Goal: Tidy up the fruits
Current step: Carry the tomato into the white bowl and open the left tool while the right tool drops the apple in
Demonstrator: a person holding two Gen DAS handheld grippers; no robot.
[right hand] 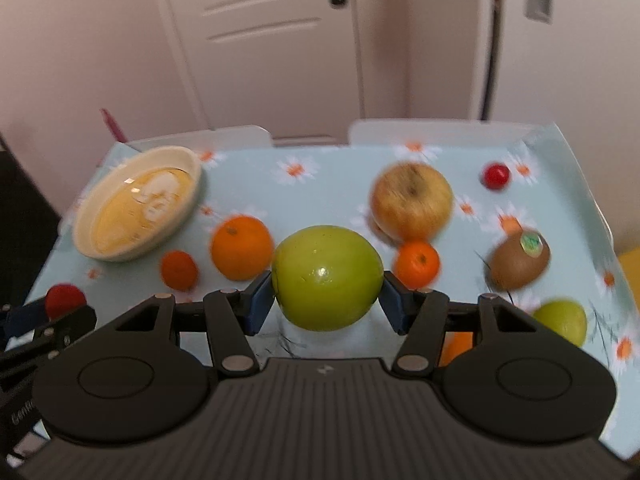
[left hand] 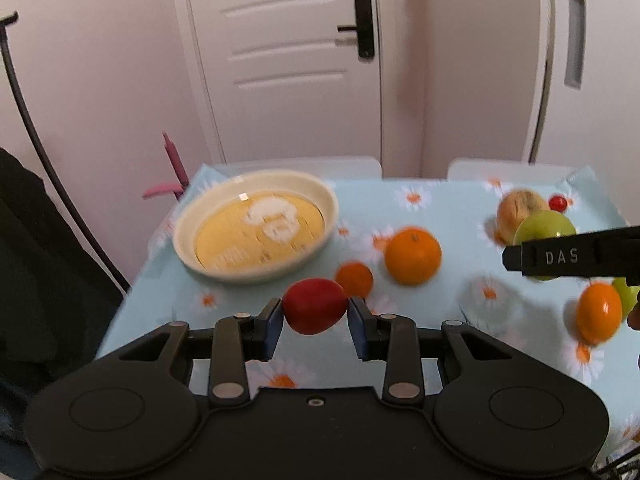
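My left gripper [left hand: 315, 312] is shut on a small red fruit [left hand: 315, 306] and holds it above the table, in front of the cream bowl [left hand: 208, 216]. My right gripper [right hand: 327, 290] is shut on a green apple [right hand: 327, 278] and holds it above the table. The bowl [right hand: 188, 168] stands at the far left and holds no fruit. In the right wrist view the left gripper [right hand: 60, 312] with its red fruit [right hand: 64, 298] shows at the lower left. In the left wrist view a right finger [left hand: 560, 258] crosses the green apple [left hand: 544, 226].
On the daisy tablecloth [right hand: 340, 184] lie a big orange [right hand: 242, 246], a small red-orange fruit [right hand: 179, 270], a mandarin [right hand: 417, 262], a yellow apple [right hand: 412, 200], a kiwi [right hand: 520, 260], a cherry tomato [right hand: 496, 176] and another green fruit [right hand: 560, 320]. A door stands behind.
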